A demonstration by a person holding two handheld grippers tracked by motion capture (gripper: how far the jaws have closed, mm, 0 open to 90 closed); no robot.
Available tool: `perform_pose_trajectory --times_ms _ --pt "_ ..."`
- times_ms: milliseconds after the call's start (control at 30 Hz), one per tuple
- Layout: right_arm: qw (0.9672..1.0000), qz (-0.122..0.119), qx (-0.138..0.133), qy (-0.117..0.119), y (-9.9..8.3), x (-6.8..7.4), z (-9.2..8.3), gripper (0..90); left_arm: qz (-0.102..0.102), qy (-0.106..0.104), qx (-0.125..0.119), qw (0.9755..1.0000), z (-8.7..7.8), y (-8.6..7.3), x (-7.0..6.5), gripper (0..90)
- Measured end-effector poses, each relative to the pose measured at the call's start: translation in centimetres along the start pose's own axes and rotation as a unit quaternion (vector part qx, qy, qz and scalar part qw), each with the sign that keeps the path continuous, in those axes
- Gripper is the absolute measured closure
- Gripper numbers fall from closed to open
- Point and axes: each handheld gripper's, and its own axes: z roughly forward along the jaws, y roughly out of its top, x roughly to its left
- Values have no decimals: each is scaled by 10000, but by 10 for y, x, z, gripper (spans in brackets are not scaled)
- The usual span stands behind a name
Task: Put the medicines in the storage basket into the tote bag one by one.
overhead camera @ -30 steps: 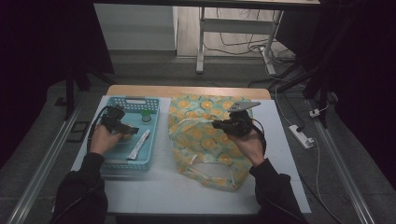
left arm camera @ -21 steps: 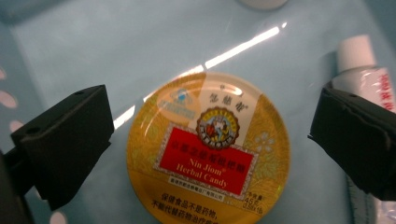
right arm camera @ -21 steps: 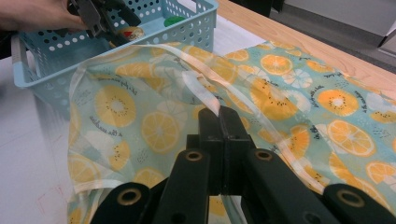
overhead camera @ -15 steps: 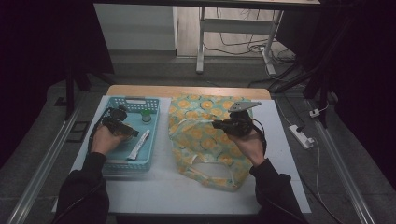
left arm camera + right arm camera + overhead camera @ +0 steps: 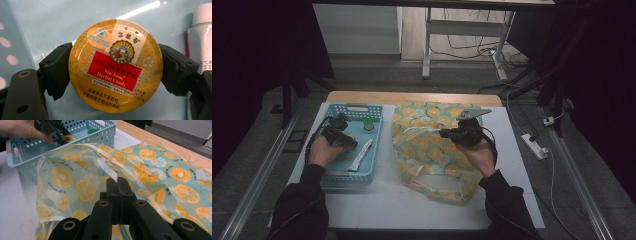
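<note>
A round yellow herbal candy tin [image 5: 116,65] lies on the floor of the light blue basket [image 5: 353,178]. My left gripper [image 5: 112,72] has just been closing its jaws, and both pads now touch the tin's sides. From above, the left gripper [image 5: 339,136] reaches down into the basket. My right gripper [image 5: 117,182] is shut on the pale handle strap [image 5: 106,166] of the orange-print bag [image 5: 155,170]. The bag [image 5: 427,145] lies spread out on the table beside the basket, with the right gripper [image 5: 452,134] holding its upper edge raised.
A white tube [image 5: 361,155] and a green-capped item [image 5: 369,122] also lie in the basket. The table's wooden far edge [image 5: 412,97] runs behind both. A power strip [image 5: 534,146] lies on the floor to the right.
</note>
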Motion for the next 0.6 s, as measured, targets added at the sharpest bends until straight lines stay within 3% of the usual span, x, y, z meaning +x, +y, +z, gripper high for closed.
perform_pose_trajectory --times_ms 300,600 --pt "10000 -38 -8 11 1 1 -1 899 86 -213 -465 9987 -17 -4 -4 203" --pt "10000 -57 -29 -6 2 1 -2 899 166 -602 -1002 9930 -34 -10 -9 203"
